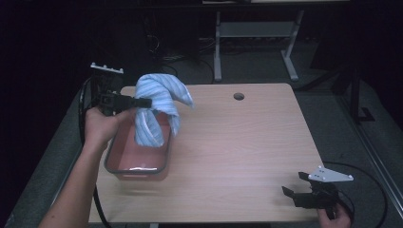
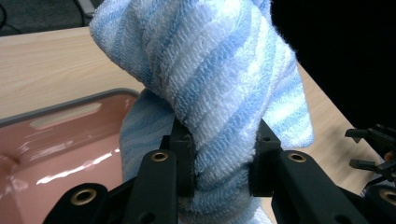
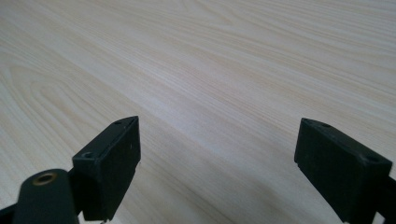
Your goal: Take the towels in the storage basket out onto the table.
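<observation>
Left gripper (image 1: 142,102) pinches striped towel (image 1: 157,107) over pink bin (image 1: 138,167); lower centered before release, right gripper (image 1: 291,186) idle, jaws apart.

Light wooden table (image 1: 247,142), pink tub (image 1: 138,161) at its left side.

The left gripper (image 2: 223,161) clamps a blue-striped towel (image 2: 205,79) above a pink tub (image 2: 60,109).

The left claw (image 1: 142,102) is sitting at the upper left of the high view, its jaws clamping something between them. The right claw (image 1: 293,185) is resting at the lower right, jaws gaping wide.
</observation>
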Demonstrator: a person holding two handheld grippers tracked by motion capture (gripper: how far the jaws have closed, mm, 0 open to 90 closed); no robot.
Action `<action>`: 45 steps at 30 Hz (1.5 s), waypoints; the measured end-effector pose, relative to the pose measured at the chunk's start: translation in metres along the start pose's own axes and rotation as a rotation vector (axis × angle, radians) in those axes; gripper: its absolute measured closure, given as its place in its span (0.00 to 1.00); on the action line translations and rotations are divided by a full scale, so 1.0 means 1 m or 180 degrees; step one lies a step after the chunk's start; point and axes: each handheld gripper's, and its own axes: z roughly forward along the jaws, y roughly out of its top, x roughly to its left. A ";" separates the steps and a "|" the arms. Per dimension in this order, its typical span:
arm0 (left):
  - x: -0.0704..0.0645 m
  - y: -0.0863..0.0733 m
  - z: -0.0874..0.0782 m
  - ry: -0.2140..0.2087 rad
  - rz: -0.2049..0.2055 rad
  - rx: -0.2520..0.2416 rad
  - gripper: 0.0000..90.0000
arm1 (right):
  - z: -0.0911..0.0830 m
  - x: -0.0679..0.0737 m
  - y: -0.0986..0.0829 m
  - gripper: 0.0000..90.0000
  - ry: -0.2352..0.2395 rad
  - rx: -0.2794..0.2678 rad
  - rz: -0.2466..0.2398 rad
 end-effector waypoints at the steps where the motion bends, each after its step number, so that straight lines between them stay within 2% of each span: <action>1: -0.002 0.001 0.002 -0.0013 0.0013 0.0013 0.77 | 0.000 0.000 0.000 0.16 -0.0002 -0.0002 0.0009; 9: -0.015 0.012 0.016 -0.0066 0.0120 0.0061 0.77 | 0.000 0.000 0.000 0.16 0.0010 0.0001 0.0017; 20: -0.029 0.020 0.034 -0.0182 0.0193 0.0124 0.77 | -0.002 -0.001 -0.001 0.16 0.0015 -0.0004 0.0022; 33: -0.043 0.022 0.054 -0.0251 0.0284 0.0186 0.77 | -0.003 -0.002 -0.001 0.16 -0.0001 -0.0007 0.0017; 41: -0.049 0.023 0.069 -0.0298 0.0314 0.0268 0.77 | -0.005 -0.002 -0.001 0.16 -0.0023 -0.0024 0.0001; 45: -0.052 0.024 0.076 -0.0311 0.0374 0.0322 0.77 | -0.005 -0.003 -0.002 0.16 -0.0028 -0.0035 0.0011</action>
